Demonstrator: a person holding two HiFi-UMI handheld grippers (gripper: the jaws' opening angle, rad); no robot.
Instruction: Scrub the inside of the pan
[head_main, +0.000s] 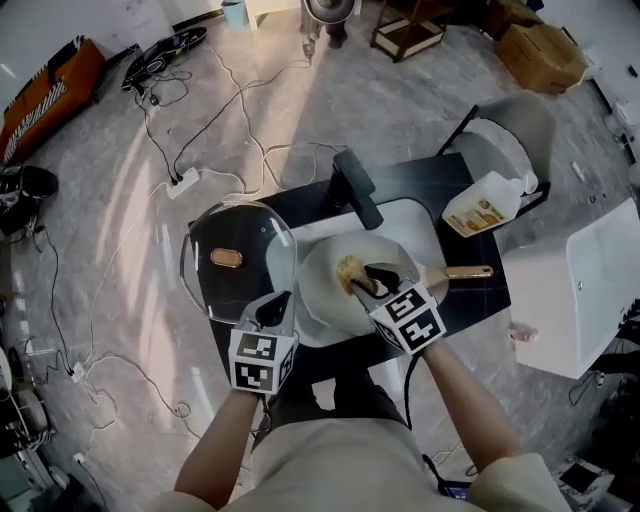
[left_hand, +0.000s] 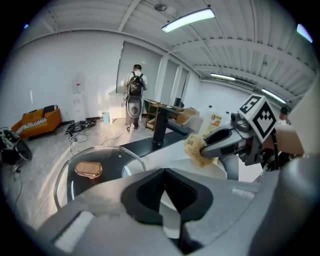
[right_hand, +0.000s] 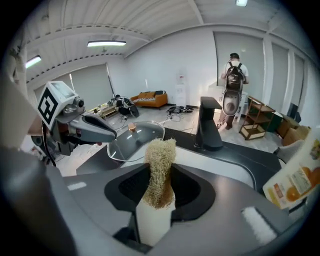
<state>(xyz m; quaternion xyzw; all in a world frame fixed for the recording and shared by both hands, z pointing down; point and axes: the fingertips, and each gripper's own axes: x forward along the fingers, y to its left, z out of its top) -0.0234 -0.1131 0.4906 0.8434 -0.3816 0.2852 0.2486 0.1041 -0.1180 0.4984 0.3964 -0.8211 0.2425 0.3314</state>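
Note:
A white pan (head_main: 325, 300) with a copper handle (head_main: 465, 272) sits in the white sink of a black counter. My right gripper (head_main: 372, 280) is shut on a tan loofah scrubber (head_main: 350, 268), which is over the pan's inside. In the right gripper view the scrubber (right_hand: 160, 170) stands up between the jaws. My left gripper (head_main: 272, 312) is at the pan's left rim, its jaws closed on a thin white edge (left_hand: 170, 212). The left gripper view shows the scrubber (left_hand: 196, 147) and the right gripper (left_hand: 220, 140) over the pan (left_hand: 202, 170).
A glass lid (head_main: 237, 258) with a copper knob lies left of the pan. A black faucet (head_main: 357, 187) stands behind the sink. An orange-labelled bottle (head_main: 485, 205) is at the back right, a white bin (head_main: 580, 290) to the right. Cables cross the floor.

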